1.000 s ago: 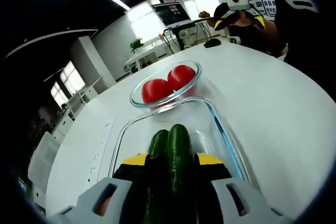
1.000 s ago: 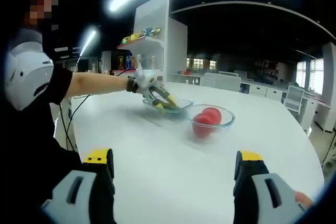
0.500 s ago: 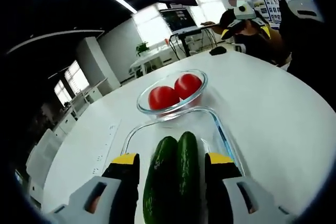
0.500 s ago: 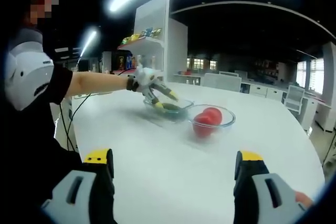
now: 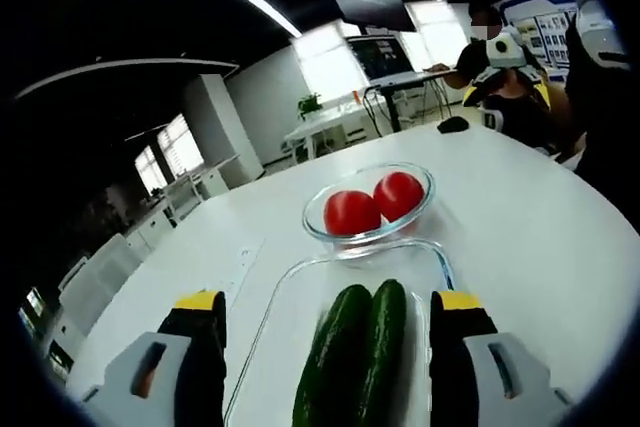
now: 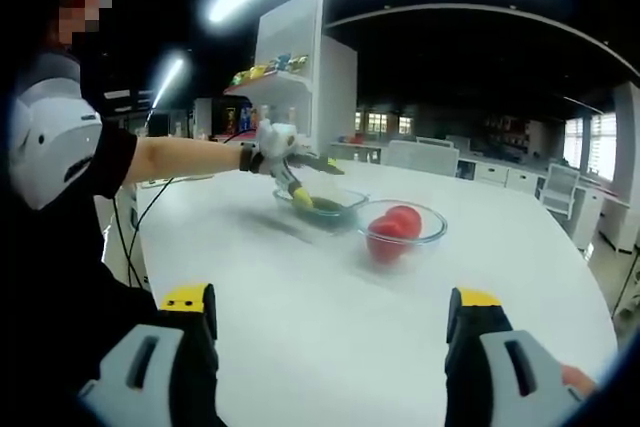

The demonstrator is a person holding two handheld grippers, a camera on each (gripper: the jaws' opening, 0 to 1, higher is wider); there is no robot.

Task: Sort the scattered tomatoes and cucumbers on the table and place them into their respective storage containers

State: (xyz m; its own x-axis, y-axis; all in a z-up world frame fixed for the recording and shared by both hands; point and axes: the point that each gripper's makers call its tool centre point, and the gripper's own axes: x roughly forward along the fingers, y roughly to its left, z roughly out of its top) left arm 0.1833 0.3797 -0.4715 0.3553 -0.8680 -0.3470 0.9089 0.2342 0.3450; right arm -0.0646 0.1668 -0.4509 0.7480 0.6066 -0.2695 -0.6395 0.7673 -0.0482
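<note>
Since a second ago, the left gripper point(image 5: 325, 322) has been drawn back and its jaws spread wide, so that the two cucumbers point(image 5: 355, 352) once clamped between them are now released. They are seen in the left gripper view lying side by side, touching, lengthwise inside the rectangular glass container point(image 5: 283, 319), with a jaw on either side and apart from them. Just beyond the container, the round glass bowl point(image 5: 318, 229) is seen holding two tomatoes point(image 5: 372, 205) that touch each other. Both vessels rest on the white tabletop point(image 5: 520, 217), away from its edges.

In the right gripper view, the left gripper point(image 6: 300, 177) is seen from afar, held by a person's outstretched arm point(image 6: 185, 159) above the rectangular glass container point(image 6: 320, 202), with the round glass bowl point(image 6: 403, 227) and its tomatoes point(image 6: 392, 230) just to the right. The right gripper point(image 6: 330, 322) is held unclenched and empty over the near edge of the tabletop point(image 6: 330, 287), well apart from both vessels.
</note>
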